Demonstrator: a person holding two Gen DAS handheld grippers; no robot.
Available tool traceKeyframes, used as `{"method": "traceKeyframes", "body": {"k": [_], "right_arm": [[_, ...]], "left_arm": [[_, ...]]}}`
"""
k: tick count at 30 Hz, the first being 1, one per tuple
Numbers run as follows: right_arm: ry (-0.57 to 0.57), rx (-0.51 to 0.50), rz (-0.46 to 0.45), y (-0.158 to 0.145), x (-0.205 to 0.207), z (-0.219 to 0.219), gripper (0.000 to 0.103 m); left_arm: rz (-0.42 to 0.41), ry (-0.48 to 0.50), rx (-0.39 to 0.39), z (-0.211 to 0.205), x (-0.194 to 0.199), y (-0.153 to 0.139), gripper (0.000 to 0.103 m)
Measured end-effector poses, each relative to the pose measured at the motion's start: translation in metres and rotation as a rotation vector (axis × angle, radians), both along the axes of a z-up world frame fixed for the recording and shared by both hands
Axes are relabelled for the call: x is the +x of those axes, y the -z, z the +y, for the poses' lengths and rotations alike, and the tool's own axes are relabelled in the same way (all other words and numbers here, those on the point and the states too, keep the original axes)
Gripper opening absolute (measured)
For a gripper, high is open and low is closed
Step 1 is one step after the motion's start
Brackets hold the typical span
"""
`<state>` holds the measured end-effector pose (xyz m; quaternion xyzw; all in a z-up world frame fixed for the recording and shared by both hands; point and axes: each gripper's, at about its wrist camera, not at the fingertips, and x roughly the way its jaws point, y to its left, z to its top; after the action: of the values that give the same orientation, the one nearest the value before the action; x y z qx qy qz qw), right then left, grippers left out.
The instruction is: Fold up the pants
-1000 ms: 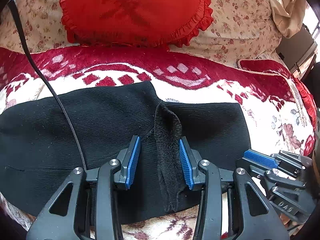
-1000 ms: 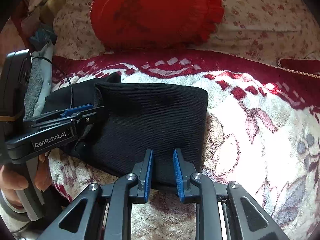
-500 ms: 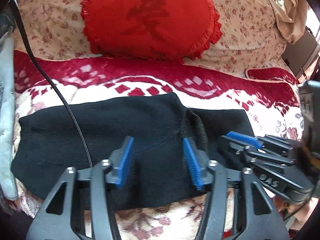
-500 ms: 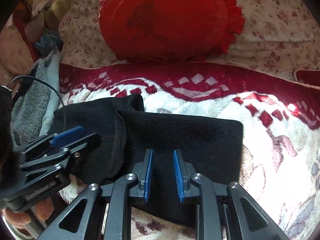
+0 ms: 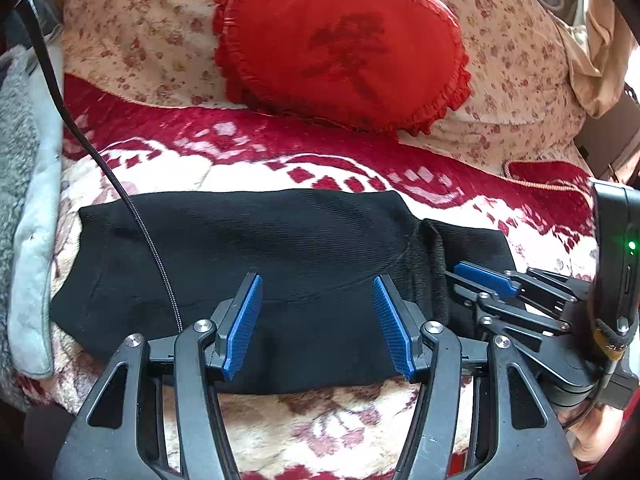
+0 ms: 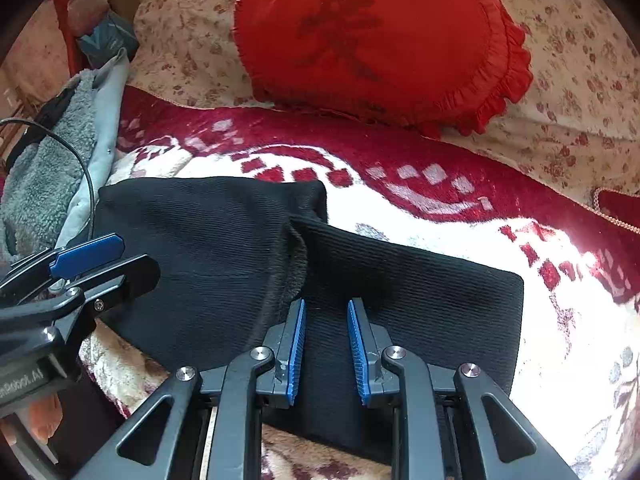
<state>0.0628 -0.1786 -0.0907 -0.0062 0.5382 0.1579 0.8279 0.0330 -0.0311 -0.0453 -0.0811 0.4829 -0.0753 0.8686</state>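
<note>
Lying flat ahead of both our jaws, the black ribbed pants [image 5: 256, 264] are folded into a long band across the red-and-cream blanket [image 5: 304, 420], one end overlapping the other with a fuzzy inner edge turned up at the seam. Our left gripper [image 5: 318, 320] hangs over the nearer edge, jaws spread wide and empty. Our right gripper [image 6: 326, 344] hovers with its jaws apart, a narrower gap, gripping nothing. Beyond the pants a red heart-shaped pillow [image 6: 376, 44] leans on a floral cushion [image 5: 140, 40].
</note>
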Motion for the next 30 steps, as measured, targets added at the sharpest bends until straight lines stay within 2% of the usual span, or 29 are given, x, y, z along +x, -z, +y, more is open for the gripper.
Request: {"method": "traceKeyframes", "body": {"k": [6,7,10,13,16,20,24,30], "right_arm": [[-0.016,0.009,-0.001,-0.001,-0.006,0.006,0.020],[-0.021,0.004,0.009,0.002,-0.006,0.009,0.020],[-0.026,0.003,0.024,0.009,-0.004,0.010,0.020],[-0.019,0.030,0.021,-0.001,-0.002,0.008,0.021],[-0.029,0.077,-0.015,-0.015,0.001,0.011,0.029],[-0.091,0.095,-0.031,-0.022,0.011,0.035,0.031],[-0.158,0.167,-0.026,-0.022,0.024,0.063,0.032],[-0.280,0.235,-0.008,-0.023,0.050,0.116,0.040]], "left_arm": [[0.015,-0.065,-0.034,0.029,-0.008,0.000,0.057],[0.020,-0.080,-0.046,0.036,-0.009,0.000,0.058],[0.029,-0.120,-0.077,0.052,-0.015,0.002,0.070],[0.039,-0.158,-0.081,0.068,-0.020,0.003,0.071],[0.046,-0.196,-0.058,0.079,-0.025,0.005,0.070],[0.061,-0.243,-0.048,0.096,-0.033,0.012,0.071],[0.081,-0.279,-0.054,0.108,-0.037,0.019,0.070],[0.106,-0.389,-0.157,0.130,-0.045,0.031,0.070]]}}
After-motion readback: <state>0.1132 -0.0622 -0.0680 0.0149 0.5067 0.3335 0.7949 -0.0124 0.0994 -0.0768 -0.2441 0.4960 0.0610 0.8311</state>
